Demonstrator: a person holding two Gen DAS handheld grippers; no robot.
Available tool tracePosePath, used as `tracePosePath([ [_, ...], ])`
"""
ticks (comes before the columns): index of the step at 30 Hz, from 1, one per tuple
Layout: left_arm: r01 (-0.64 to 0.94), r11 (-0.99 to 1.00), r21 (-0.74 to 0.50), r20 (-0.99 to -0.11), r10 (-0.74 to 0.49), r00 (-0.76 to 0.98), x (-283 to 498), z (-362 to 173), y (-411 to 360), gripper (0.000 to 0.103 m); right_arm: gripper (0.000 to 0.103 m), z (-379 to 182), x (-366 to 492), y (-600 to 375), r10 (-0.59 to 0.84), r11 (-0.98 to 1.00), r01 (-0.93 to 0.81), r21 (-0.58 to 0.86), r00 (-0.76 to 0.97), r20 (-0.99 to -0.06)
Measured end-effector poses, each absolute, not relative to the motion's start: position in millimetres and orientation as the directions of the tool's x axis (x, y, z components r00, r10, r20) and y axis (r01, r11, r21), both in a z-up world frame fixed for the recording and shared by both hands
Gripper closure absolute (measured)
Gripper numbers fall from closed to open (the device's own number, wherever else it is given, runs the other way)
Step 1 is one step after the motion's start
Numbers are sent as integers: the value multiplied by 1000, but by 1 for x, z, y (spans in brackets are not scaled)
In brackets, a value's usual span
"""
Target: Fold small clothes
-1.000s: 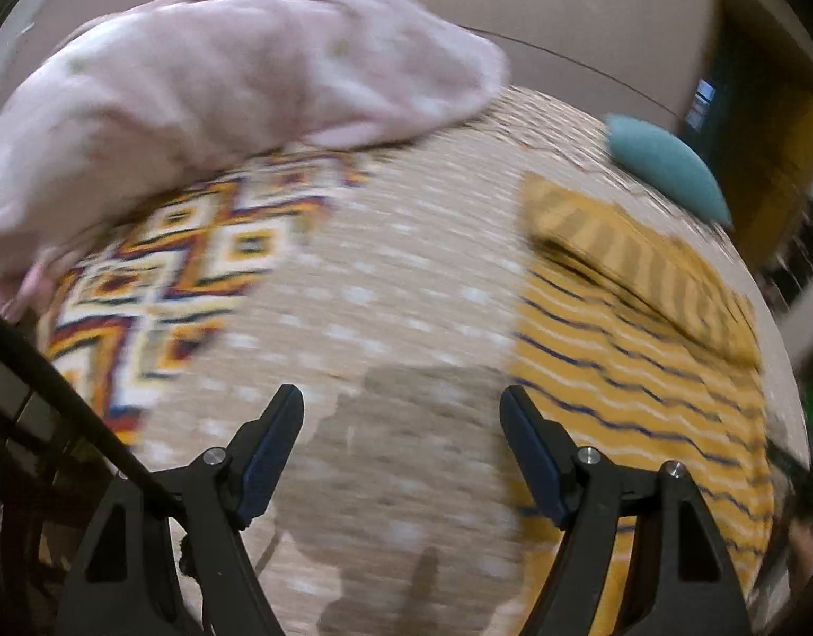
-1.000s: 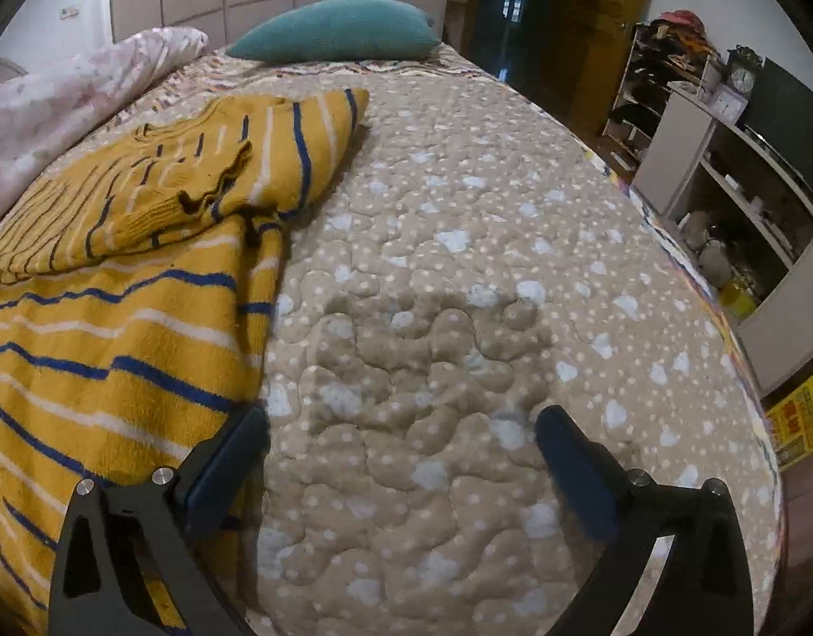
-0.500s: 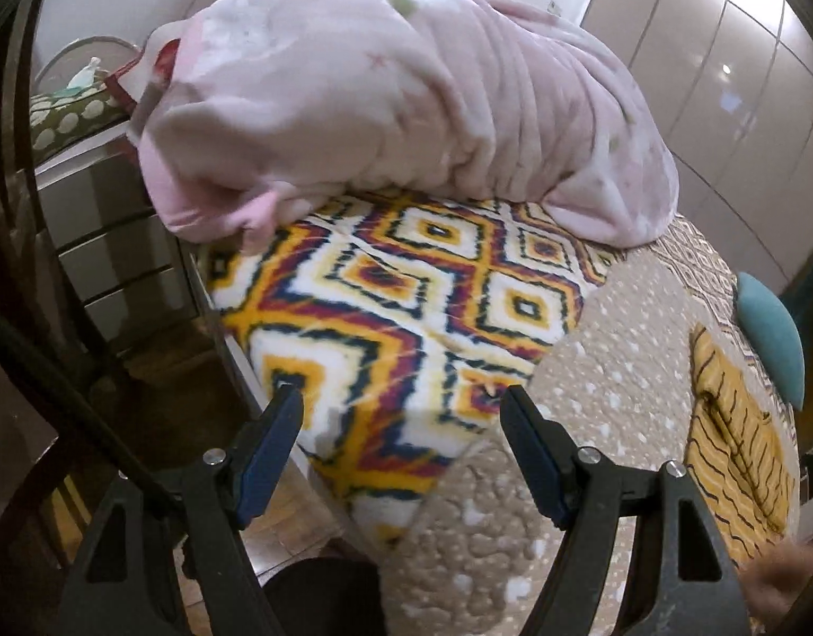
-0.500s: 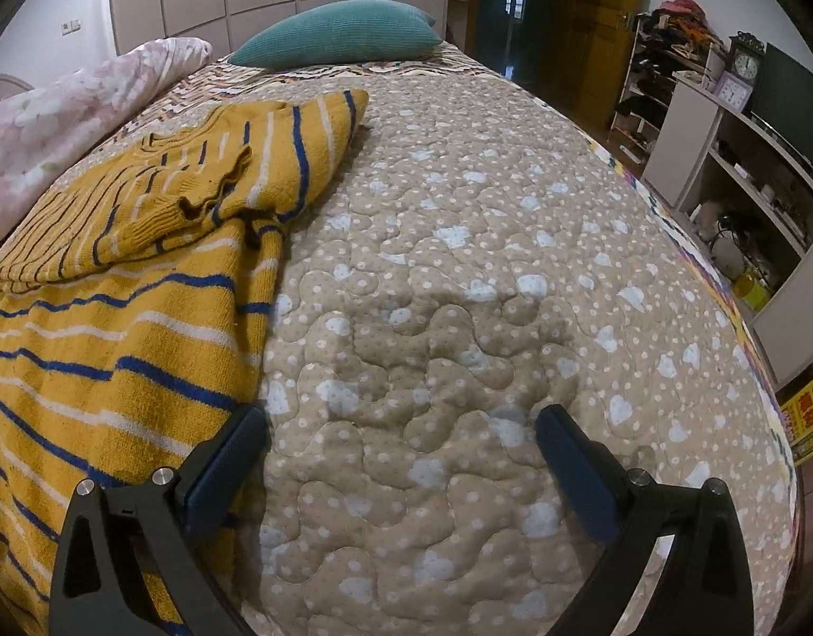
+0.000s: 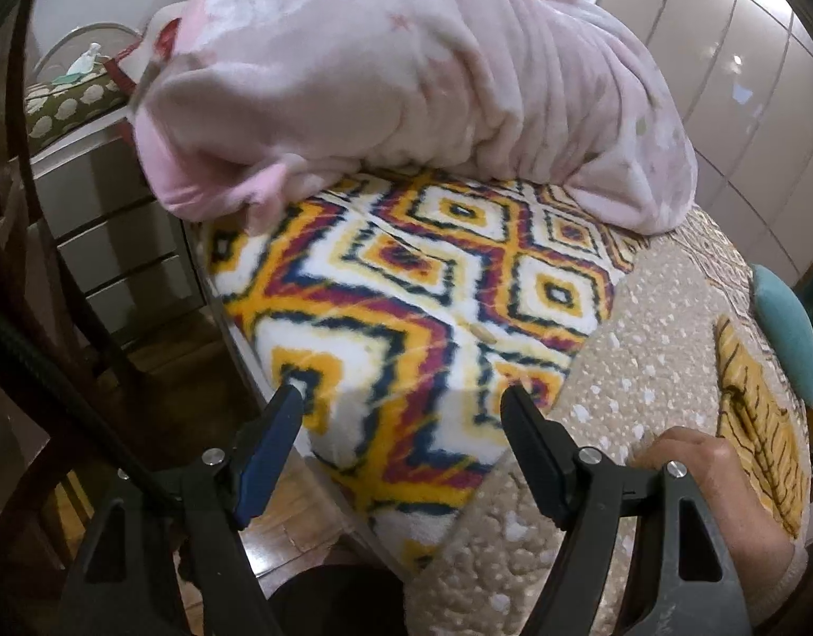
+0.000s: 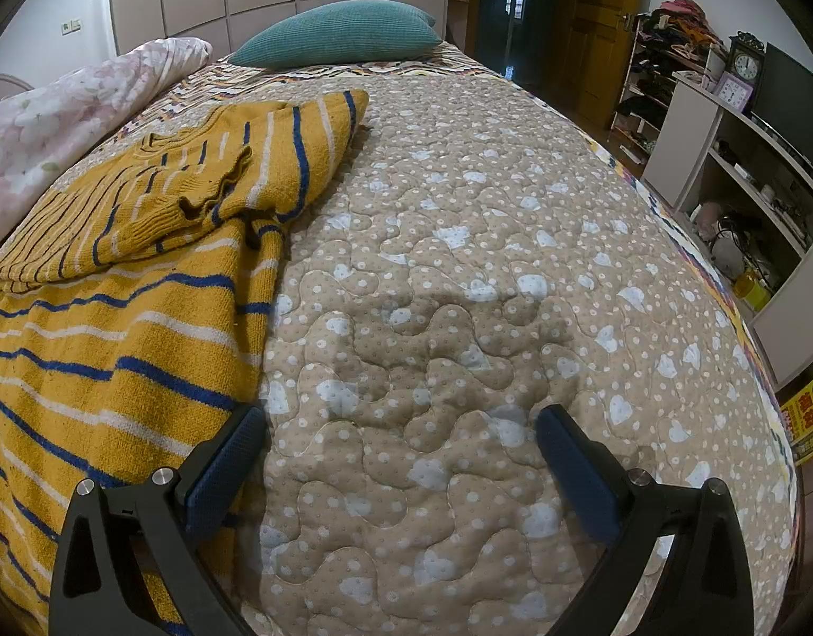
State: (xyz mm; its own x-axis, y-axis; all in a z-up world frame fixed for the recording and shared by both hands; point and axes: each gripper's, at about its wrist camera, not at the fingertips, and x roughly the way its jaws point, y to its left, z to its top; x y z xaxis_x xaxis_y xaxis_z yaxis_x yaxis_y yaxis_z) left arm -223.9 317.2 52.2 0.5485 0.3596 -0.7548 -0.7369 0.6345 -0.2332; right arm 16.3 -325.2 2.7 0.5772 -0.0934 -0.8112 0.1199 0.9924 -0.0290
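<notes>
Pink bedding (image 5: pixel 406 85) is filling more of the left wrist view than half a second ago, and a hand (image 5: pixel 708 471) is now showing at lower right; the left gripper (image 5: pixel 404 403) is hanging wide open, empty, over the patterned blanket (image 5: pixel 406 307).

Right wrist view is barely changing: the right gripper (image 6: pixel 398 424) is spread wide, holding nothing, its left finger (image 6: pixel 226 461) overlapping the yellow striped sweater (image 6: pixel 115 318) lying on the quilt (image 6: pixel 486 265).

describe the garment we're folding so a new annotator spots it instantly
On the bed's beige quilt, look toward the left half, in front of the teal pillow. The sweater is mustard-yellow knit with blue and white stripes, partly folded; the pink floral blanket beside it is pale and unstriped.
</notes>
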Motion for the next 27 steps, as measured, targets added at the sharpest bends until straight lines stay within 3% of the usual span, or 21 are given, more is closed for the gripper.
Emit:
tracePosePath([
  [7, -683, 699, -212, -759, 322, 565, -210, 62, 294, 27, 0, 3, 16, -325, -93, 992, 120, -29, 577, -811],
  [16, -687, 693, -218, -717, 364, 595, -215, 90, 284, 27, 0, 3, 16, -325, -93, 992, 120, -29, 577, -811],
  [27, -367, 919, -146, -722, 154, 675, -143, 103, 143, 26, 0, 3, 16, -325, -93, 992, 119, -29, 577, -811],
])
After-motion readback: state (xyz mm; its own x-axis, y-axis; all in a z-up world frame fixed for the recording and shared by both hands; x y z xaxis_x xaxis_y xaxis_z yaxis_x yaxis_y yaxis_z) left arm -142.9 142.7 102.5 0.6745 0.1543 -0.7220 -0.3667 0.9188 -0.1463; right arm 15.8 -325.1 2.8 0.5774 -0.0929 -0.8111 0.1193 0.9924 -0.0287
